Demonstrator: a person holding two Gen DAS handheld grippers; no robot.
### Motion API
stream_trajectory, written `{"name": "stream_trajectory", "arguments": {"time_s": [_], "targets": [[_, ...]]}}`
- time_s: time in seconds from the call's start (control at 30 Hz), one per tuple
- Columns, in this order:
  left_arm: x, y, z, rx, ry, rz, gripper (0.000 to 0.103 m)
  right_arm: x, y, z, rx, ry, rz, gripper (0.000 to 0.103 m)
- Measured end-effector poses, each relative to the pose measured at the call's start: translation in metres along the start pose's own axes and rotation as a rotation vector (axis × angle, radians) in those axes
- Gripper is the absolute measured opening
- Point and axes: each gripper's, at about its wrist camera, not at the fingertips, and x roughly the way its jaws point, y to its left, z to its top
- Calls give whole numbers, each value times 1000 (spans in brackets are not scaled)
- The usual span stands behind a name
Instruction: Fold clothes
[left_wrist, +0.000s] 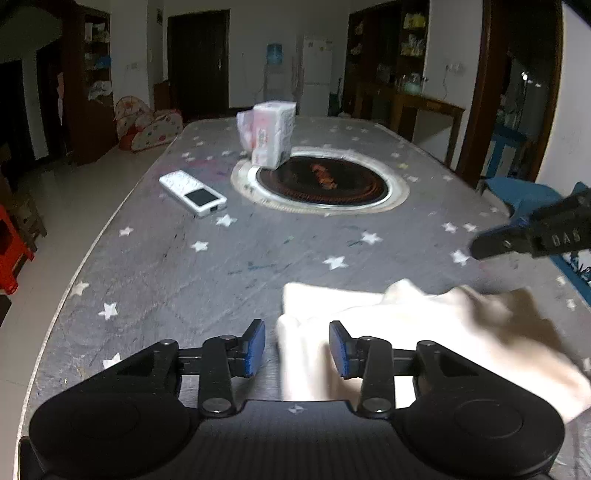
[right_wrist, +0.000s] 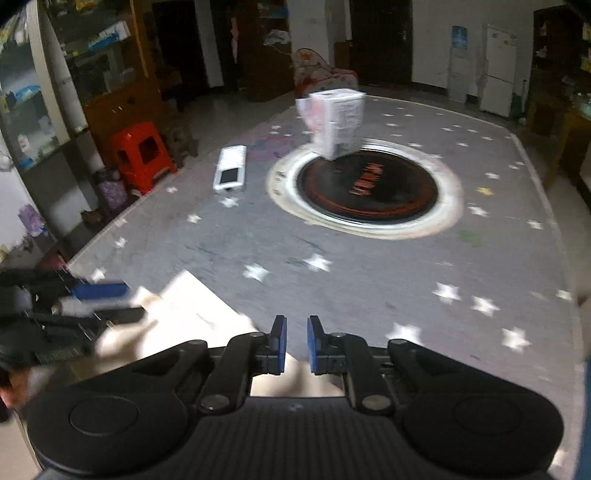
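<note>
Currently, the left gripper (left_wrist: 297, 347) has its jaws spread wide, with a bunched part of the white garment (left_wrist: 406, 332) lying in the gap between the blue pads (left_wrist: 255, 347); neither pad visibly presses the cloth, so the garment reads as straddled, not clamped. The right gripper (right_wrist: 295, 343) has its jaws drawn close but not touching, a narrow slot remaining between them. Pale cloth shows low behind and beneath that slot; whether any of it is caught there cannot be told, and the jaws appear to hold nothing.

The white garment (right_wrist: 192, 314) lies at the near edge of the table (left_wrist: 166, 266), directly under both tools. One flat, straight-edged panel extends away from the grippers; the remainder is rumpled and heaped toward the right side of the left view. Motion blur obscures the finer creases.

Assessment of progress: the garment is partly flat and partly bunched, and it is not a compact, squared stack. This layout fits either a piece being spread for folding or one caught mid-fold. Folding remains incomplete in either case.

Farther out on the table stand a white remote control (left_wrist: 192, 194), a wrapped tissue pack (left_wrist: 271, 134) and the round inset burner (left_wrist: 321, 181), all well apart from the garment.
</note>
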Motion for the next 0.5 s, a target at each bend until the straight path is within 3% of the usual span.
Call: {"name": "stream_trajectory", "arguments": {"time_s": [0.07,0.23,0.37,0.5], "targets": [[-8,-9,0,21,-12,-24,42,-10,-9,-11,-9,19,-37,12],[-19,-36,-6,59,10,-138,42,-16,-20,-40,19,55,-38,12],[-17,-56,-18,80,57,-216,42,-21,-28,-64,42,83,-39,27],[-12,-76,-32,132,88,-236,42,-26,-36,-87,64,112,-40,27]]}}
